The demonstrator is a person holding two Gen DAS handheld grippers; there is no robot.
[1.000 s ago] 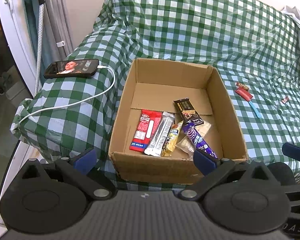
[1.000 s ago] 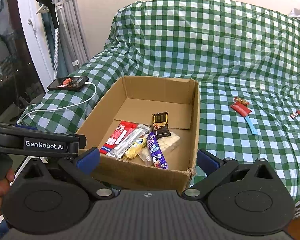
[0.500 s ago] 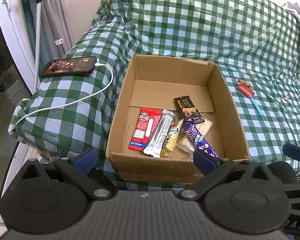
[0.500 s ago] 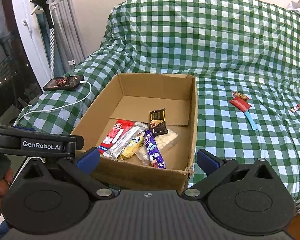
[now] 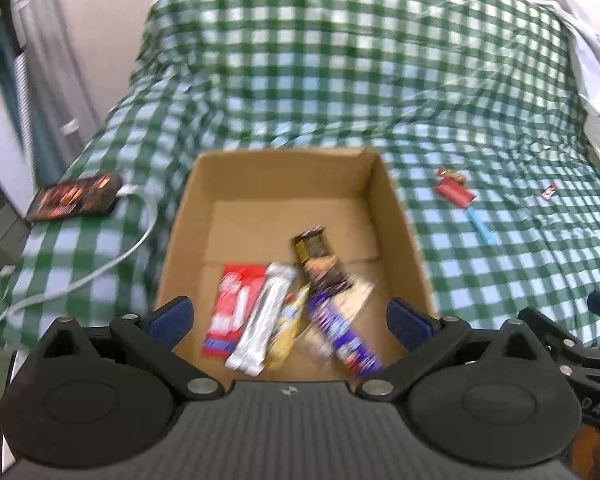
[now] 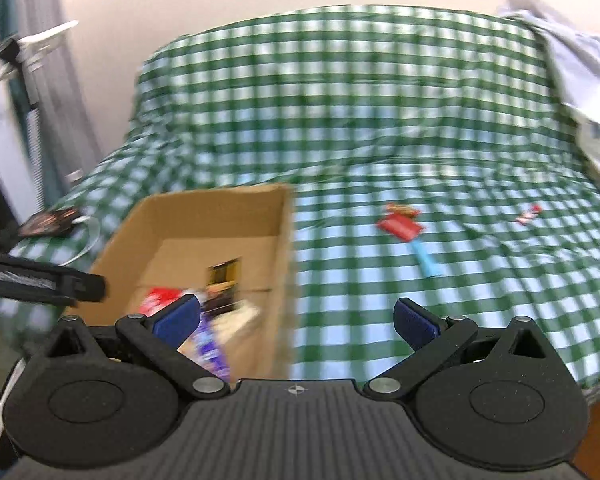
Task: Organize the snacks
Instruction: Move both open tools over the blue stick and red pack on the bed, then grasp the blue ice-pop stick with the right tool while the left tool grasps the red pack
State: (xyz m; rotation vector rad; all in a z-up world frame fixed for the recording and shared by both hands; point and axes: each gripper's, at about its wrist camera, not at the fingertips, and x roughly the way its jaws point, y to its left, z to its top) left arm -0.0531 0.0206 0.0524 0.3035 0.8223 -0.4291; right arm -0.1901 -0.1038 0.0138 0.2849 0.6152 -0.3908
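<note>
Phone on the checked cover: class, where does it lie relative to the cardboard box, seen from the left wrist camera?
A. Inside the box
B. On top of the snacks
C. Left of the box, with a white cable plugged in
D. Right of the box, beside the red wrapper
C: the phone lies on the cover left of the box, outside it, with a white cable running from its end.

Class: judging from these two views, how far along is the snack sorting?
Done: several snacks lie in the box. In hand: nothing; the left gripper and right gripper are open and empty. Left: the red pack, blue stick and small candy on the cloth.
</note>
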